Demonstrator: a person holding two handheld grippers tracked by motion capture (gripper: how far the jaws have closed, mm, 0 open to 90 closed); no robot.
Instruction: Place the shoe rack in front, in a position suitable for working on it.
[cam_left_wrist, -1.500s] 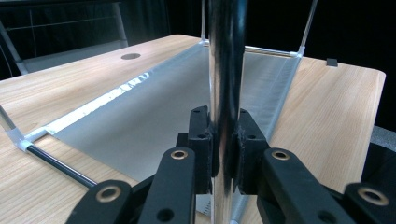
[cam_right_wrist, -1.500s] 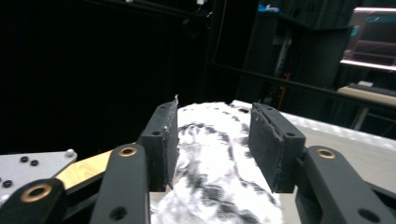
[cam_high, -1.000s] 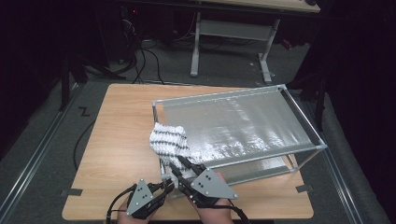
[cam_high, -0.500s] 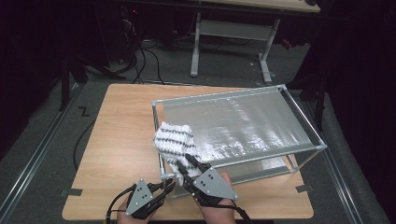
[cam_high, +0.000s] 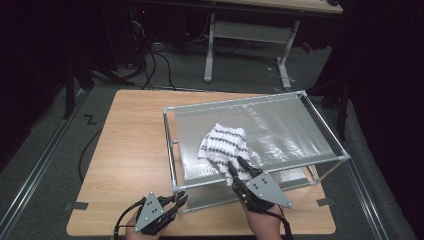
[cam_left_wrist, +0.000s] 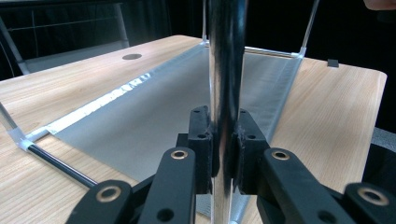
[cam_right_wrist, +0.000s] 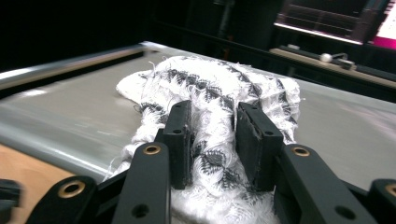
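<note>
A white cloth with dark stripes (cam_high: 222, 144) lies bunched on the shiny grey sheet (cam_high: 280, 130) stretched over a metal frame (cam_high: 240, 100). My right gripper (cam_high: 237, 166) reaches over the frame's front rail and is shut on the cloth's near end. In the right gripper view both pads (cam_right_wrist: 180, 135) press into the cloth (cam_right_wrist: 219, 86). My left gripper (cam_high: 179, 198) stands at the frame's front left corner. Its jaws are shut on the upright chrome leg (cam_left_wrist: 226, 60), as the left gripper (cam_left_wrist: 224, 135) shows in its own view.
The frame stands on a wooden table (cam_high: 125, 145), with bare wood to its left. A lower grey sheet (cam_left_wrist: 154, 107) spans the frame's base. Beyond the table, cables (cam_high: 160, 65) lie on the floor near a desk's legs (cam_high: 210, 50).
My right gripper has carried the cloth to the right, from the frame's front left corner to the middle of the sheet. The left gripper has stayed on the leg.
</note>
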